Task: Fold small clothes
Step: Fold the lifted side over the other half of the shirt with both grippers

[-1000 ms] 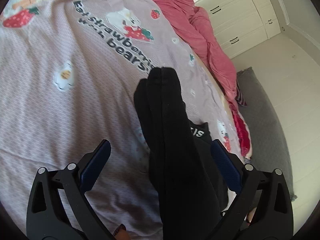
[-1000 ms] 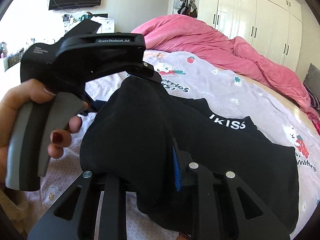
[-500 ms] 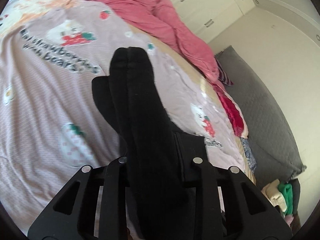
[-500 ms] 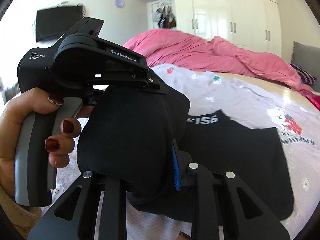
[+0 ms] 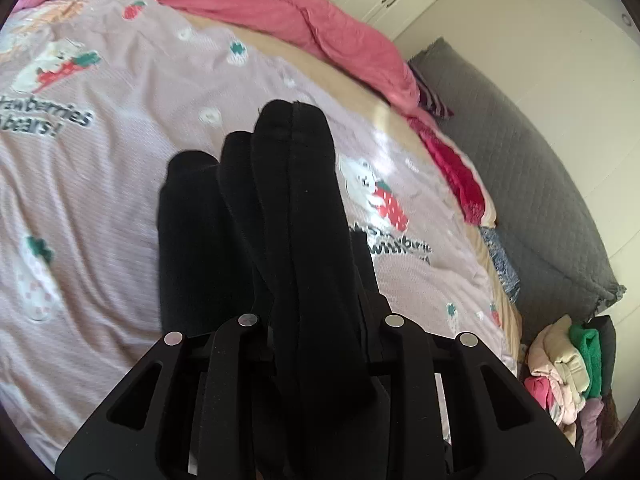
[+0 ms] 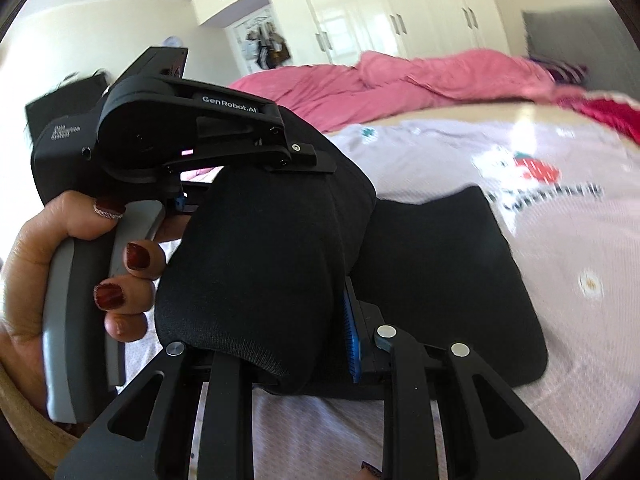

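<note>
A bed (image 5: 100, 184) filled both views, spread with a pale lilac sheet (image 6: 580, 248) printed with bears and strawberries; it served as the landmark for everything else. A crumpled pink duvet (image 5: 256, 4) lay heaped along the bed's far side; beyond the bed stood white wardrobes (image 6: 384, 12); a grey quilted cover (image 5: 532, 184) ran alongside the bed's edge, with a heap of pastel and green clothes (image 5: 568, 364) at its near end.

On the bed, near its middle, lay the black garment (image 6: 448, 280), its lower part flat on the sheet and its upper part lifted clear of the bed in gathered folds. The left gripper (image 5: 316, 320) was clamped on a thick bunch of that black cloth, which rose between its jaws and hid the pads; the folds stood up over the bed's printed bear. The right gripper (image 6: 288, 356) was likewise clenched on a rounded fold of the garment, one blue pad (image 6: 352, 332) showing at the cloth's right edge.

Seen from the right wrist, the person's left hand (image 6: 80, 280), nails painted dark red, squeezed the grey trigger of the left gripper above the bed; its black body bore the lettering "GenRobot.AI".
</note>
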